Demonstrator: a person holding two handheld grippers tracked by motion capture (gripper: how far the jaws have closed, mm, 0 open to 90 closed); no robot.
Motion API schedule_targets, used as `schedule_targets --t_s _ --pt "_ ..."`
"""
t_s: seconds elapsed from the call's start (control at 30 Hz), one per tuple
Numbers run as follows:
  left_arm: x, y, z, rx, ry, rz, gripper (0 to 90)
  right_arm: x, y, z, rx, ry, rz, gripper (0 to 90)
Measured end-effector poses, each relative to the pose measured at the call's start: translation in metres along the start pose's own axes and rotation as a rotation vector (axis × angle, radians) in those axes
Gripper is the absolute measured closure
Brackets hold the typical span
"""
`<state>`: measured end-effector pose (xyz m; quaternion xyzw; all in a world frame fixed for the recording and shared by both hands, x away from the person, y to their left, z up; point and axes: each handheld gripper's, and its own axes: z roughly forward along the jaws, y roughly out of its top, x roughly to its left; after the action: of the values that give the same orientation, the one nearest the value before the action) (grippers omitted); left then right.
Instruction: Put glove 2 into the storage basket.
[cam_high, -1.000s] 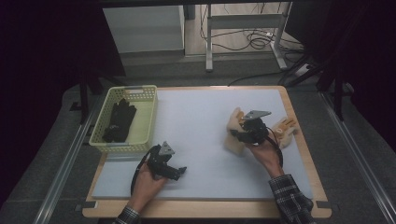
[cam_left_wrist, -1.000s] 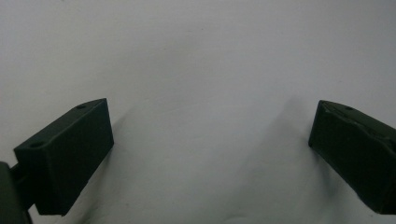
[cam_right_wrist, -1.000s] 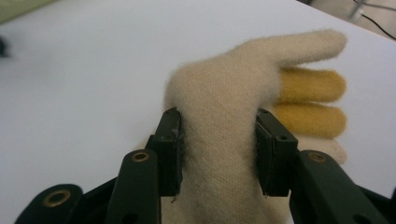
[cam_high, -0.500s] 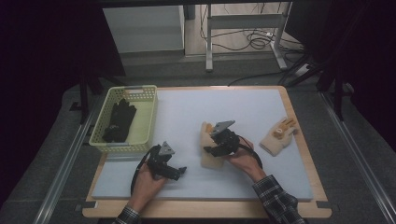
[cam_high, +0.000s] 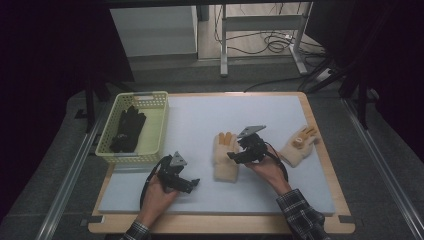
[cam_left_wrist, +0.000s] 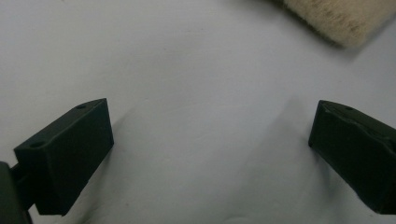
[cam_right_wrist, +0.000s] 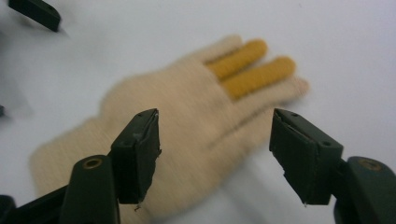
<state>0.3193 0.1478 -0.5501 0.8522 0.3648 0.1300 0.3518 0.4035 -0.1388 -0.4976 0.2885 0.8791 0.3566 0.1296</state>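
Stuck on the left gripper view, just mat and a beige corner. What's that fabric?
Observer: A cream glove with orange fingers, flat on the mat, mid-table.
Operator: Right hand-held gripper holding it?
Observer: No. The right hand-held gripper is open, jaws apart above the glove's palm.
Operator: Any other gloves?
Observer: Yes, a second cream glove lies near the mat's right edge.
Operator: Anything on the left?
Observer: A yellow basket holding dark gloves.

No lettering, label, brand or number is legible anywhere (gloves, basket and table included).
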Motion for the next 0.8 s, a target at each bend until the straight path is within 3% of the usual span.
schedule_targets --t_s 0.23,0.37,0.4,0.53,0.67,0.77,0.8 --pt "0.0 0.0 0.0 0.0 0.0 0.0 0.1 -0.022 -0.019 -0.011 0.005 -0.053 0.123 33.9" --pt "0.0 0.0 0.0 0.0 0.0 0.0 0.1 -0.031 -0.025 -0.021 -0.004 -0.084 0.141 33.9" --pt "0.0 0.0 0.0 0.0 0.0 0.0 0.1 -0.039 -0.03 -0.029 -0.004 -0.117 0.149 33.8" --pt "0.0 0.0 0.0 0.0 0.0 0.0 0.1 -0.048 -0.036 -0.039 -0.007 -0.154 0.169 33.8" --pt "0.0 0.0 0.0 0.0 0.0 0.0 0.1 -0.065 -0.049 -0.054 -0.001 -0.235 0.201 33.8" --pt "0.0 0.0 0.0 0.0 0.0 0.0 0.1 -0.071 -0.053 -0.059 0.002 -0.263 0.211 33.8" --pt "0.0 0.0 0.0 0.0 0.0 0.0 0.1 -0.079 -0.058 -0.066 0.002 -0.296 0.228 33.8"
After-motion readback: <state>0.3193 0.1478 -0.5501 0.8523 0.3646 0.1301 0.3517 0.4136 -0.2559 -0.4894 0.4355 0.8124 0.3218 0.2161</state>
